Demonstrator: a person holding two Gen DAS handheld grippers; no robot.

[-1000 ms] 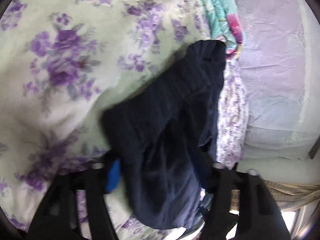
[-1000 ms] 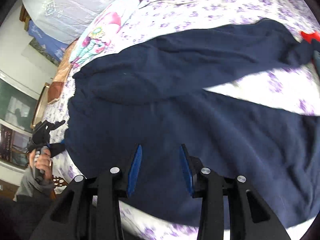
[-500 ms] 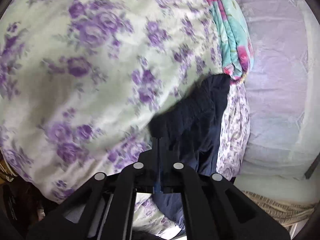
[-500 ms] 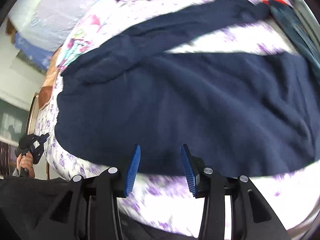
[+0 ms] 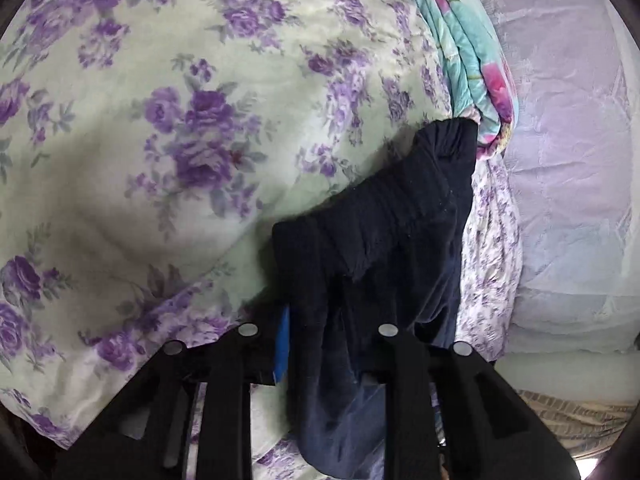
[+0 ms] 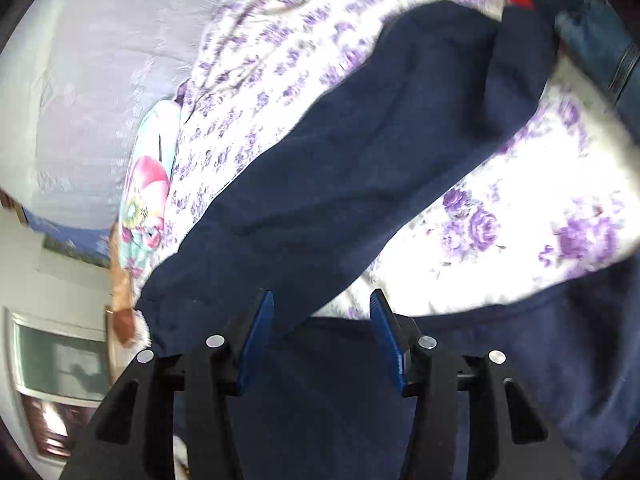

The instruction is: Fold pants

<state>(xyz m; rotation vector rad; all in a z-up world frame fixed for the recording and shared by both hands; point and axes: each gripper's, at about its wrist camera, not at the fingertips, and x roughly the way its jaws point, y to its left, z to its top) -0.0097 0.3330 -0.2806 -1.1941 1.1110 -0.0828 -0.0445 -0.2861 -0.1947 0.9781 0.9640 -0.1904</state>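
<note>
In the left wrist view, the pants (image 5: 376,248) are lying between the jaws and running ahead of them across the bedsheet (image 5: 168,128). A folded quilt (image 5: 468,60) is sitting ahead and to the right. In the right wrist view, one pant leg (image 6: 360,176) is stretching ahead of the jaws; the quilt (image 6: 146,200) is lying to their left.

Dark navy pants (image 6: 344,184), rumpled, legs spread apart across the floral bedsheet (image 6: 520,216)

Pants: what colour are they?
Dark navy, plain; the pants show best in the right wrist view.
</note>
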